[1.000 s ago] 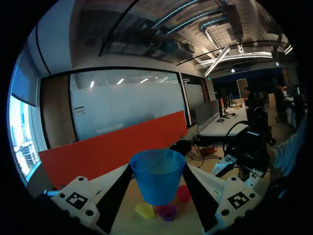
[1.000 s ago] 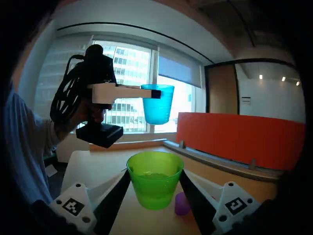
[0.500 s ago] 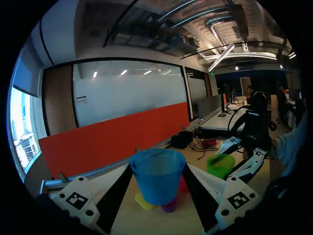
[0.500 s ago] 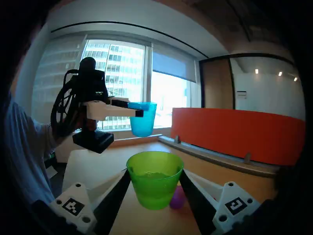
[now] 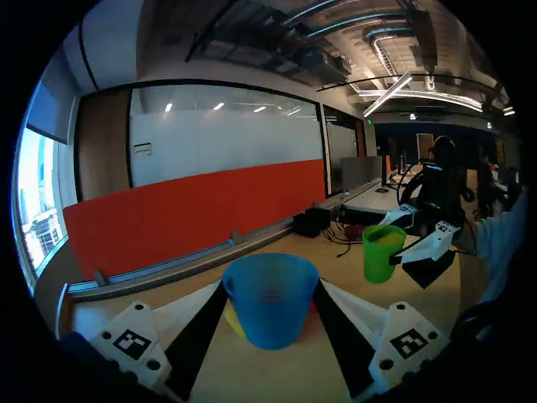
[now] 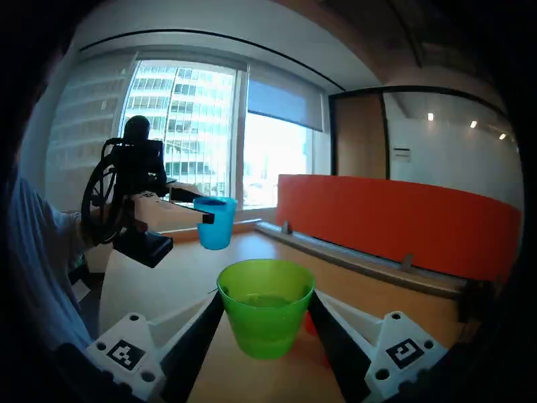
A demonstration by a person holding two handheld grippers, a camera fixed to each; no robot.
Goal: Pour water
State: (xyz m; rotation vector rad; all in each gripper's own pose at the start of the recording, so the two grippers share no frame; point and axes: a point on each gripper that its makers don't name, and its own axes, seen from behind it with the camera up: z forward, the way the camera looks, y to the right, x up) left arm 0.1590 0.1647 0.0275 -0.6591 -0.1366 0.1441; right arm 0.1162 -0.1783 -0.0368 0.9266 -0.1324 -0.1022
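While both are being held upright over the pale wooden table (image 5: pixel 268 376), the left gripper (image 5: pixel 270 290) is pressing its two fingers against the sides of a blue cup (image 5: pixel 270 316), a smooth, tapered, translucent plastic tumbler; its contents I cannot tell. The right gripper (image 6: pixel 266 300) is squeezing a matching green cup (image 6: pixel 266 322) likewise, and a darker band low inside is suggesting liquid. The left gripper view is looking toward an orange partition (image 5: pixel 194 208) and office desks, while the right gripper view is facing tall windows (image 6: pixel 181 127).
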